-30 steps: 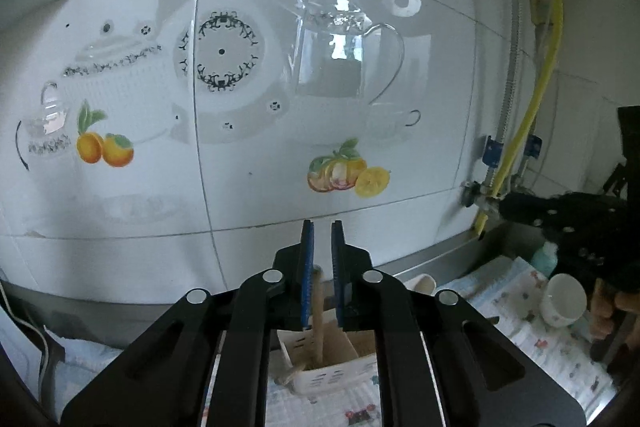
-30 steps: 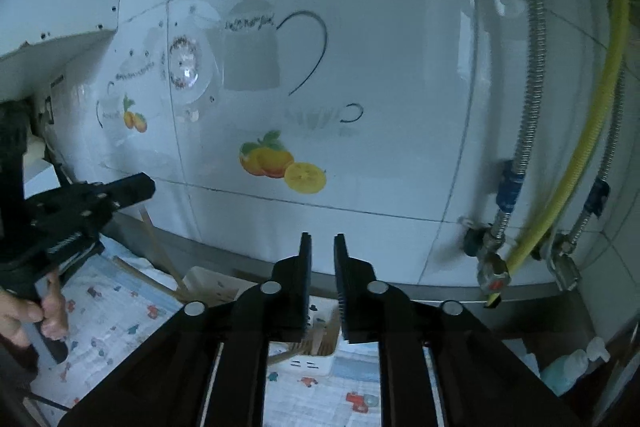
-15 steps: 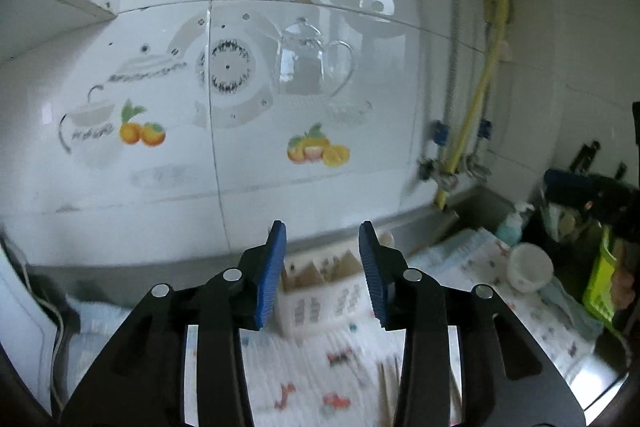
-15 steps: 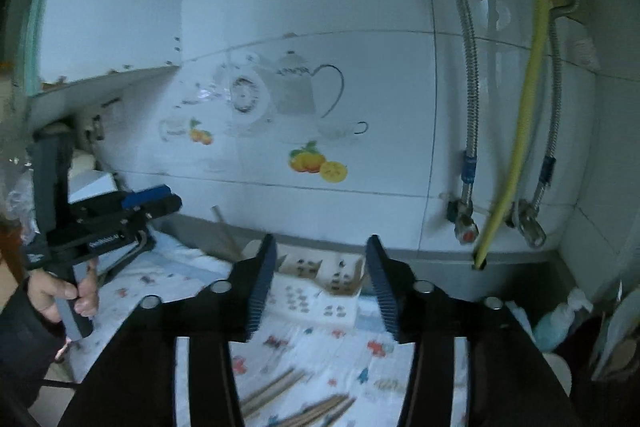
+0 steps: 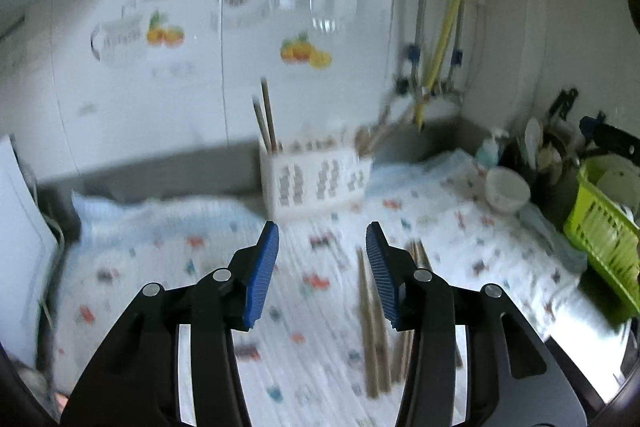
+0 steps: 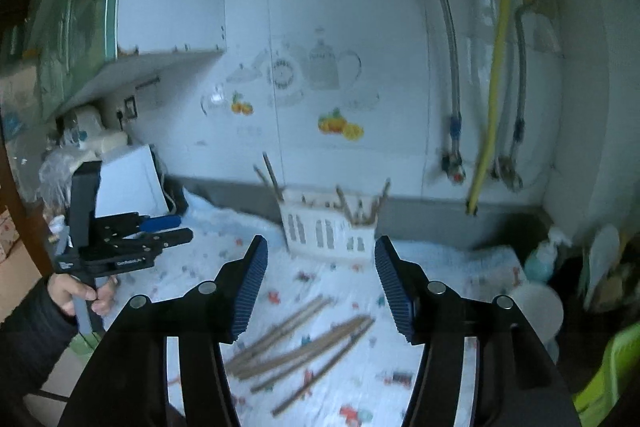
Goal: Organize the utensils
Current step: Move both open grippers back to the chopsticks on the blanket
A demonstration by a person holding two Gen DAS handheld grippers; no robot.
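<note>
two grippers tilt down over the patterned cloth [image 6: 452, 259]; our left gripper [image 5: 322, 269] and right gripper [image 6: 320, 283] both have jaws opening, nothing between the pads. loose chopsticks [image 6: 304, 341] lie flat on the cloth, long axes slanting toward the white utensil holder [image 6: 328, 231] by the wall. more chopsticks stand there, leaning, tips up.
</note>
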